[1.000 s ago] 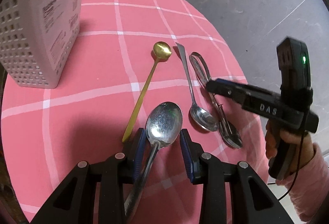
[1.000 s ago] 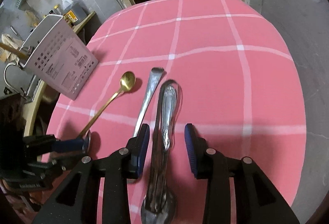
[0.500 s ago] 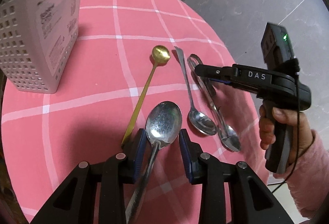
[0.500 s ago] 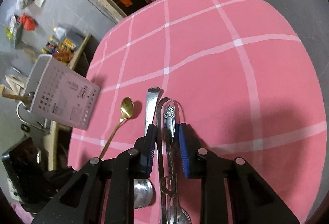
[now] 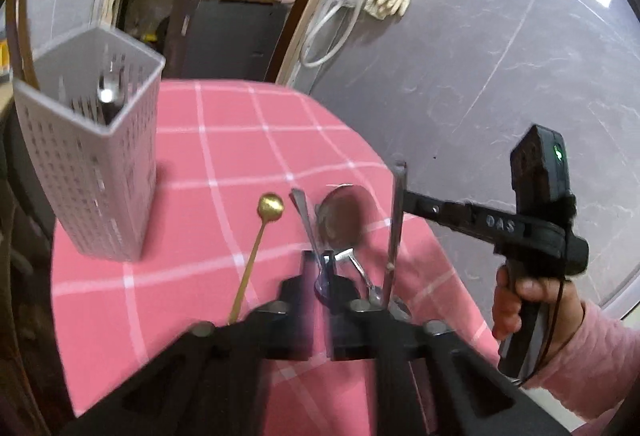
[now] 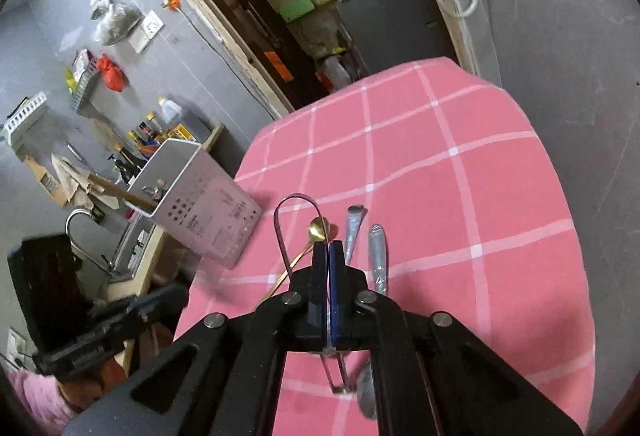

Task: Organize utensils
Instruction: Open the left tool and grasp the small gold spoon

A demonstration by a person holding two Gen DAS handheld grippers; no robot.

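My left gripper (image 5: 325,268) is shut on a large steel spoon (image 5: 340,216), bowl up, lifted off the pink checked tablecloth (image 5: 248,156). My right gripper (image 6: 329,256) is shut on steel tongs (image 6: 282,232), raised off the table; in the left wrist view the tongs (image 5: 397,220) hang nearly upright from it. A gold spoon (image 5: 256,244) and a steel spoon (image 5: 304,212) lie on the cloth. In the right wrist view the gold spoon (image 6: 318,228), a steel spoon handle (image 6: 354,228) and another steel utensil (image 6: 378,252) lie ahead.
A white perforated utensil holder (image 5: 96,164) stands at the table's left with a utensil inside; it also shows in the right wrist view (image 6: 200,212) with a wooden handle sticking out. The table edge drops to grey floor on the right. Sink and shelves lie beyond.
Both grippers have closed and risen: the left lifted the large spoon off the cloth, the right lifted the tongs. Both views tilted upward.
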